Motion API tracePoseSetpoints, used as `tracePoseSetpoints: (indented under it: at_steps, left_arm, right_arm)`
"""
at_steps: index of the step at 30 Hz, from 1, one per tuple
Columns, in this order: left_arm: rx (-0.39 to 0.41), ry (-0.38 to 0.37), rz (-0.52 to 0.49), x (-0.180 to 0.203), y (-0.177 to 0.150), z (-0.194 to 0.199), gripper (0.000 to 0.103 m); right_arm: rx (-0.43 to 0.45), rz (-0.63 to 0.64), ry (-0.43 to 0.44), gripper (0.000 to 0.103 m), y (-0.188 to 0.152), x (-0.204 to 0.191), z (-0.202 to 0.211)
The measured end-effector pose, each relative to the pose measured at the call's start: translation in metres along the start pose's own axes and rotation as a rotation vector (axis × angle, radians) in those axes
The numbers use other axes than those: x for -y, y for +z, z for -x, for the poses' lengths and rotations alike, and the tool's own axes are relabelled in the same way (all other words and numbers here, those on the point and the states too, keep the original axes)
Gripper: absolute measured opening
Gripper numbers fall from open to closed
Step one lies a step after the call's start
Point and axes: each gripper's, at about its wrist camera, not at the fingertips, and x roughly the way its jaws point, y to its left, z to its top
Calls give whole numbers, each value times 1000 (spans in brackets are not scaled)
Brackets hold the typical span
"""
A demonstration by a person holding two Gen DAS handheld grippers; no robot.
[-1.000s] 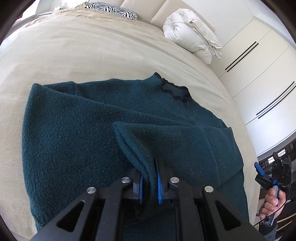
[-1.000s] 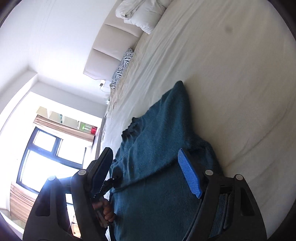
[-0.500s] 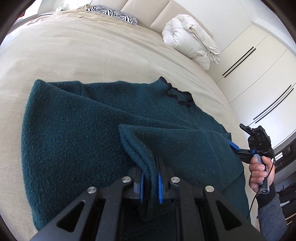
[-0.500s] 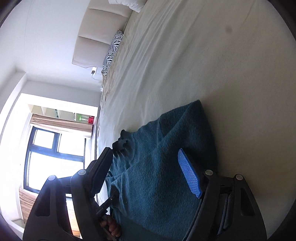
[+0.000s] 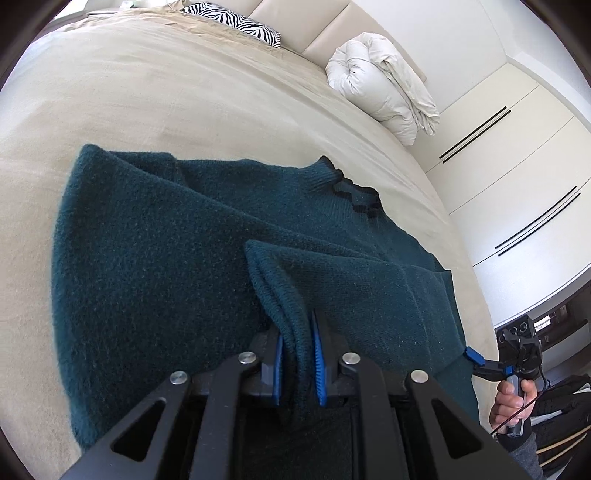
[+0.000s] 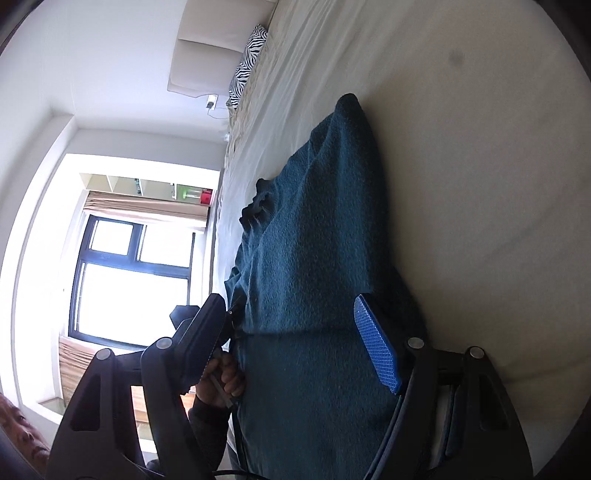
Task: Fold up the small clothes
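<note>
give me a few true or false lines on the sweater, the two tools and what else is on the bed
1. The left tool is shut on a fold of the teal sweater. True.
2. The right tool is clamped on the sweater's collar. False: its jaws stand wide apart, gripping nothing, at the sweater's edge.
3. The sweater lies on a beige bed. True.
4. A zebra-print pillow sits on top of the sweater. False: it lies far off at the headboard.
5. A rolled white duvet rests on the bed near the headboard. True.
</note>
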Motion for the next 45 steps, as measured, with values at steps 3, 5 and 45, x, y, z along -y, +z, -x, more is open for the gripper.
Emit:
tracePoseSetpoints:
  at_steps: [3, 5, 45]
  left_arm:
    - [42, 33, -2, 6, -15, 31, 56]
    - [75, 75, -21, 9, -32, 60, 63]
    - [-186, 172, 89, -14, -275, 196, 15]
  right_arm:
    - [71, 3, -24, 73, -27, -2, 40]
    - [113, 0, -23, 73, -48, -3, 67]
    - [-3, 215, -542, 68, -258, -15, 152]
